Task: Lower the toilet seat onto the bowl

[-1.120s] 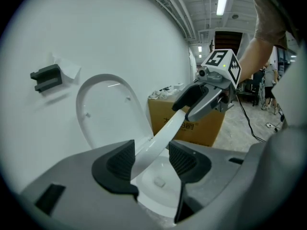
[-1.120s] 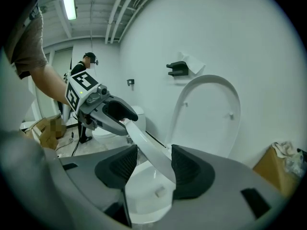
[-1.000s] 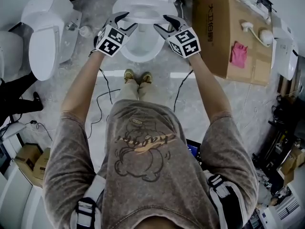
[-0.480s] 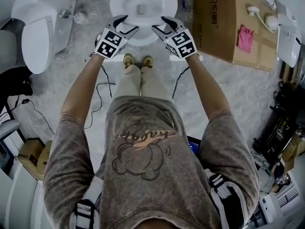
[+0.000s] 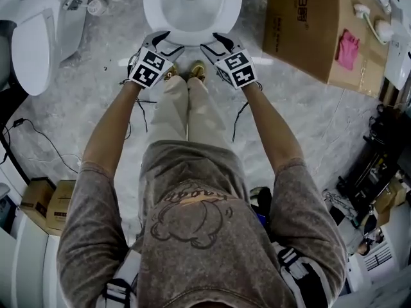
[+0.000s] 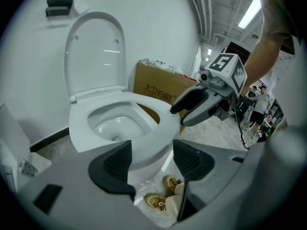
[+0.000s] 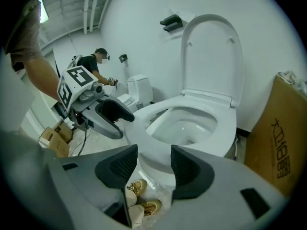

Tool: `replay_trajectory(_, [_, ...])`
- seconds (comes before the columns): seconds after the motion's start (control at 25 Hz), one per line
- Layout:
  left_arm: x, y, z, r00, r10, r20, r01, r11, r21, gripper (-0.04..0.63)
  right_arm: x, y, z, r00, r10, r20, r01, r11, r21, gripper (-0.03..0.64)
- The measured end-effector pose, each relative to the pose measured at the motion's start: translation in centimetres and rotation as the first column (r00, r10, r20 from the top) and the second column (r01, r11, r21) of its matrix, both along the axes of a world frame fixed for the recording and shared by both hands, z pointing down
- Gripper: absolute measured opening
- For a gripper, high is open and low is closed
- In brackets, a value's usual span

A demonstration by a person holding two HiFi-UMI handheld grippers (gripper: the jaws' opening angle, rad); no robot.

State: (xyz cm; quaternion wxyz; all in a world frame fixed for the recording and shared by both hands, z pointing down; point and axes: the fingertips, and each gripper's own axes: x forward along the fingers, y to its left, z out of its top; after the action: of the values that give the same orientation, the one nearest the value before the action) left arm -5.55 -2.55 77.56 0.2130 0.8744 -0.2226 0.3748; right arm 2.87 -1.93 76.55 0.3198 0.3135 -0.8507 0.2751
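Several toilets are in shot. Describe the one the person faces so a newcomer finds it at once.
Start at the big cardboard box on the head view's right. Just left of it stands the toilet, right ahead of the person's shoes. Unlike the closed toilet on the left, its lid stands upright over an open seat.

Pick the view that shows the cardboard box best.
Head view: the cardboard box shows nearly whole from above, to the right of the toilet. The left gripper view shows only one printed side, partly behind the toilet. The right gripper view catches just a slice at the frame's right edge.
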Motion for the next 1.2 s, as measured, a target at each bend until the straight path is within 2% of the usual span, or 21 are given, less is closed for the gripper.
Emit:
replay_trajectory(0.16, [0.0, 1.4, 4.8, 1.000, -0.017, 0.018, 0.018, 0.998, -0.061, 0.275, 0.0, 1.3, 4.6, 1.000, 0.018, -0.004, -0.019, 0.998, -0.065, 0.219])
replay_trajectory(0.44, [-0.1, 1.7, 11.4, 0.995, -0.089, 0.038, 0.093, 0.990, -0.107, 0.275, 0.0, 1.2, 11.2, 0.999, 0.046, -0.013, -0.048, 0.994, -0.096, 0.219])
replay_trajectory(0.76, [-0.1, 1.7, 13.1, 0.991, -0.125, 0.047, 0.130, 0.983, -0.128, 0.272, -0.4, 1.3, 13.3, 0.999, 0.051, -0.018, -0.053, 0.991, -0.120, 0.219])
replay_trajectory(0.92, [0.2, 0.7, 11.2, 0.987, -0.159, 0.021, 0.160, 0.976, -0.146, 0.272, 0.2, 0.0, 11.2, 0.994, 0.106, -0.007, -0.106, 0.988, -0.115, 0.219])
replay_trajectory(1.04, [0.5, -1.4, 6.9, 0.984, -0.176, -0.017, 0.173, 0.980, -0.101, 0.272, 1.0, -1.7, 7.5, 0.990, 0.141, 0.002, -0.141, 0.988, -0.066, 0.219])
replay_trajectory(1.2, [0.5, -4.5, -0.6, 0.970, -0.233, -0.072, 0.229, 0.972, -0.054, 0.272, 2.6, -3.8, 0.4, 0.983, 0.186, 0.010, -0.186, 0.983, 0.008, 0.219])
